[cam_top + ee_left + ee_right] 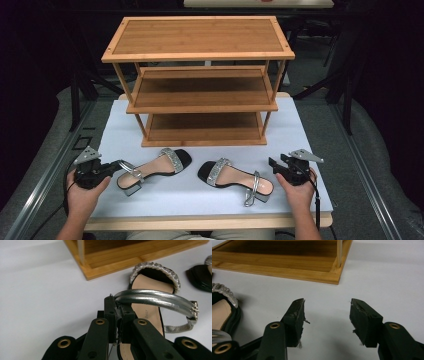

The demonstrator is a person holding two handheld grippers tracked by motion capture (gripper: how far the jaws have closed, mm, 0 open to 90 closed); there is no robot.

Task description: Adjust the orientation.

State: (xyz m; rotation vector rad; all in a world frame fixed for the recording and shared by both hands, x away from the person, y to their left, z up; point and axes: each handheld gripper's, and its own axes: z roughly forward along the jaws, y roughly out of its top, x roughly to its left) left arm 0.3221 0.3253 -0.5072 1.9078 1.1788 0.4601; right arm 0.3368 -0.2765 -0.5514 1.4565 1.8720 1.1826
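Sandals are laid toe to toe at lower centre of the white table (300, 125), before a wooden shoe rack (200, 80). The left sandal (152, 169) is gripped by its silver ankle strap (152, 298) in the clenched left gripper (118, 165), its long axis running right. The right sandal (236, 180) is flanked by the released right gripper (272, 162), just beside its heel.

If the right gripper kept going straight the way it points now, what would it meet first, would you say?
Probably the bottom board of the wooden rack; the right gripper has bare white table ahead until then.
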